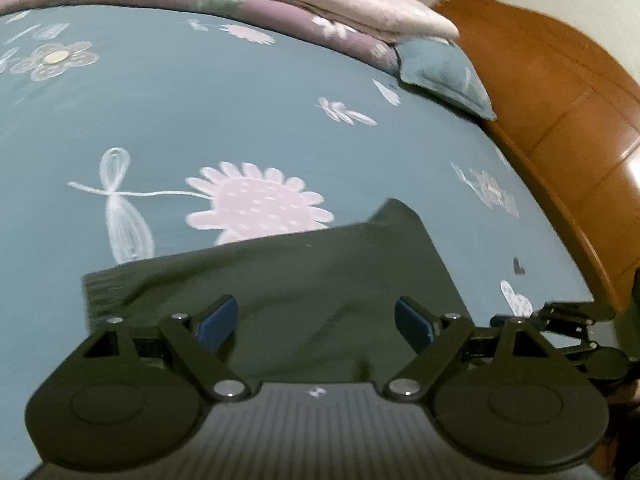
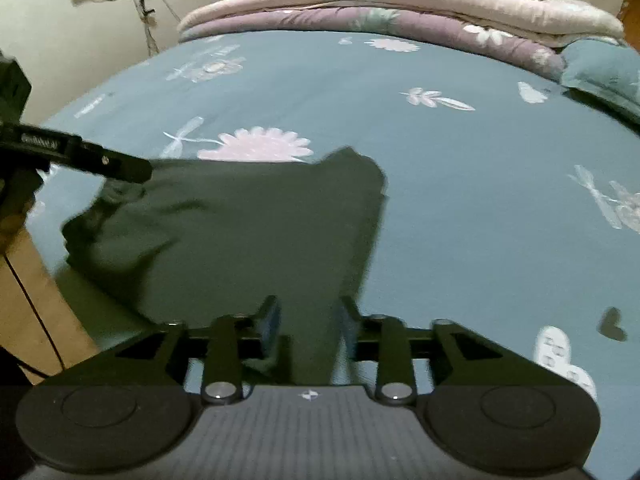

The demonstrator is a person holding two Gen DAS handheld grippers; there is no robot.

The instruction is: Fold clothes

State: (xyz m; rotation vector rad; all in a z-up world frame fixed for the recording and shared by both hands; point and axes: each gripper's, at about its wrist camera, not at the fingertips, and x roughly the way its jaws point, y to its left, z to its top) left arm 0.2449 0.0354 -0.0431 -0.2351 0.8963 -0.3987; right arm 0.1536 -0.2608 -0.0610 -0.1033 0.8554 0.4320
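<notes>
- Left wrist view shows our left gripper (image 1: 316, 322) with its blue pads (image 1: 218, 320) standing wide apart above the dark green garment (image 1: 280, 280); nothing is pinched between them.
- Right wrist view shows our right gripper (image 2: 308, 326) partly apart over the garment's near edge, cloth passing under the gap. The picture is blurred there, so we judge the pads are not pressing on it, but we cannot be sure they are clear of it.
- We find the garment lying flat on the teal flowered bedsheet (image 2: 460, 200), near our edge of the bed, with one corner peaked toward the pink flower print (image 2: 256, 146). The folded quilts (image 2: 400, 4) sit well apart at the far side, and the pillow (image 1: 444, 76) is by the wooden headboard (image 1: 560, 120).
- Our reading is that a fold has been laid and we are between grips, so the next fold needs fresh holds.
- To do this well, we should bring each gripper down on a separate corner or edge of the cloth, taking every layer at that spot, not only the top one.
- We should lift just enough to clear the sheet, carry both holds across together so the crease runs straight, and line the edges up before letting go.
- The left side looks rumpled; smoothing it first would keep creases out of the fold.
</notes>
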